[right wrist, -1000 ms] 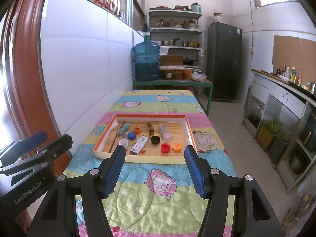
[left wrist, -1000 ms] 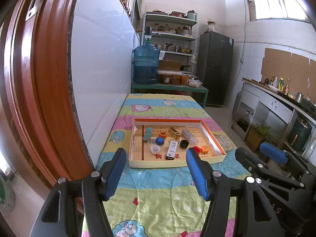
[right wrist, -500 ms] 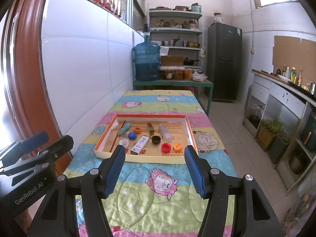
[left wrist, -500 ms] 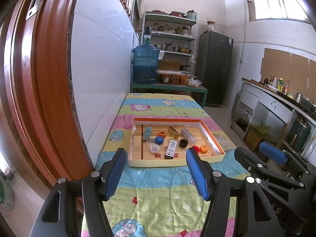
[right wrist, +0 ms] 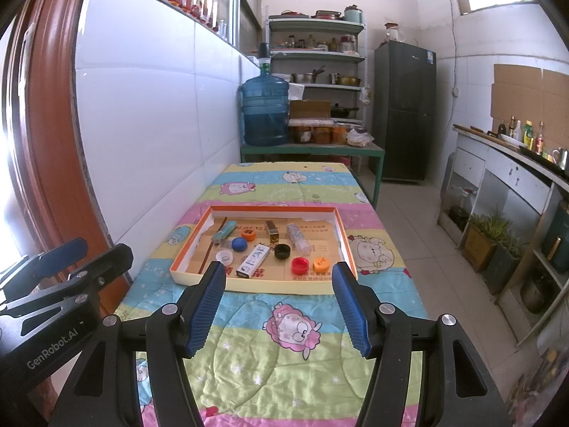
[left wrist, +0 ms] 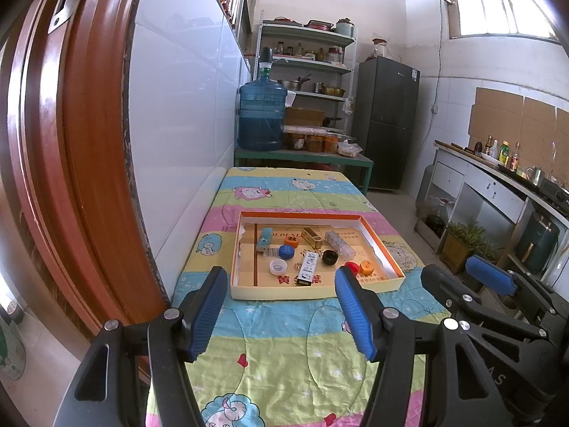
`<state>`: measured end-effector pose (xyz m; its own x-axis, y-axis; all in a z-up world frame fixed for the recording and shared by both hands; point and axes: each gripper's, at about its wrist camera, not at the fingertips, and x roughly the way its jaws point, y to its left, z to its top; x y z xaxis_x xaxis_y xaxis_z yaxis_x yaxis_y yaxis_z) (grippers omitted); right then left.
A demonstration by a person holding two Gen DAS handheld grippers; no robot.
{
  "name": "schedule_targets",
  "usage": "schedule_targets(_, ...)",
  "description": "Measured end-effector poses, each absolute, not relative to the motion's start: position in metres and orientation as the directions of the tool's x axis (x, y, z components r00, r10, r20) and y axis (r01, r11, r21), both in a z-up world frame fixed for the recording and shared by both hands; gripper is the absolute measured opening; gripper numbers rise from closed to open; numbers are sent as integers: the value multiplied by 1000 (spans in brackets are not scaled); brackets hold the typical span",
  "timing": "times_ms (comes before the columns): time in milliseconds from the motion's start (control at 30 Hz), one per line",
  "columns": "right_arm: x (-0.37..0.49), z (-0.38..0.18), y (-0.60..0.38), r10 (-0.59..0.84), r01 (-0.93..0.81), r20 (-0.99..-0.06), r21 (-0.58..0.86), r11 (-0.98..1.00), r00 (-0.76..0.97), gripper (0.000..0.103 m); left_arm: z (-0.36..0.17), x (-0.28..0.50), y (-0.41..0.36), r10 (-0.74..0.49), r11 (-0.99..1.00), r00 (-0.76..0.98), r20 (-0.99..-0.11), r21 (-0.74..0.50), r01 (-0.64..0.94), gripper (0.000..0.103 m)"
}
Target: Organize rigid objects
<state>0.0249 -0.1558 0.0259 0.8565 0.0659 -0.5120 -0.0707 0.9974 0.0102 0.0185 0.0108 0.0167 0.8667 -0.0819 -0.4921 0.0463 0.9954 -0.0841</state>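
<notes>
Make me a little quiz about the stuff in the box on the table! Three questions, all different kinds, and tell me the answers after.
1. True or false: the black cap lies outside the tray.
2. Which cap lies right beside the red cap? A) blue B) white C) orange
3. Fill in: the fingers of the right gripper are ____ and hold nothing.

Key:
1. False, it lies inside the tray.
2. C, the orange cap.
3. Open.
</notes>
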Motion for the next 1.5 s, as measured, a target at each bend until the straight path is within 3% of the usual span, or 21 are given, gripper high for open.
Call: schedule_targets(1500,25,26,-156,69,-73,-513,13,997,855,64,16,14,9,-85,995,865,-494,-86,49,63)
